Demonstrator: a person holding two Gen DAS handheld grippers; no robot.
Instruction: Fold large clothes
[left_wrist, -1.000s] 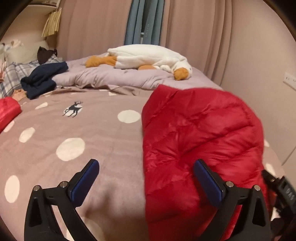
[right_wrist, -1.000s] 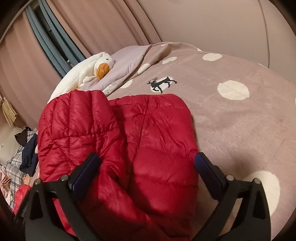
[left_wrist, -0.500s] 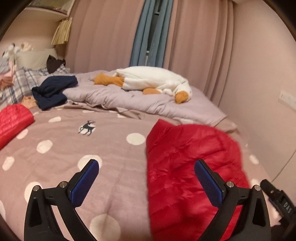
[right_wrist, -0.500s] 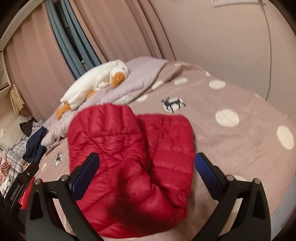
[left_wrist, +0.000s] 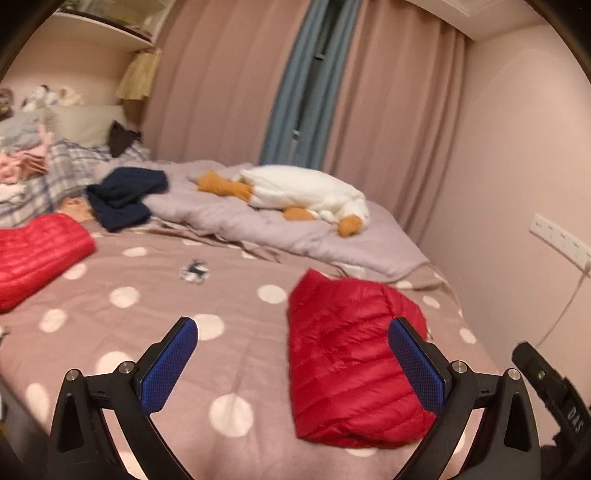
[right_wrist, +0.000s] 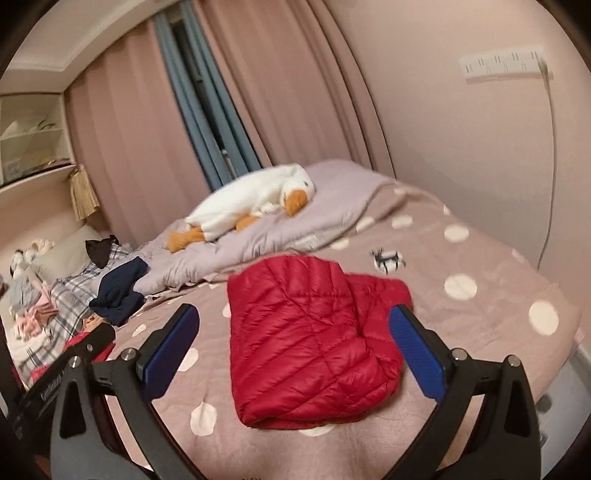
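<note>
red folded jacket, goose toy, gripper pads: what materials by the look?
Red jacket: looks like thin, slightly shiny synthetic shell over puffy fill; the stitched quilt lines and soft sheen suggest a down-type jacket. Goose toy: matte, fuzzy white plush with orange plush beak and feet. Pads on the right gripper: blue with a fine grid texture, probably rubber or textured plastic; too small to say which.
</note>
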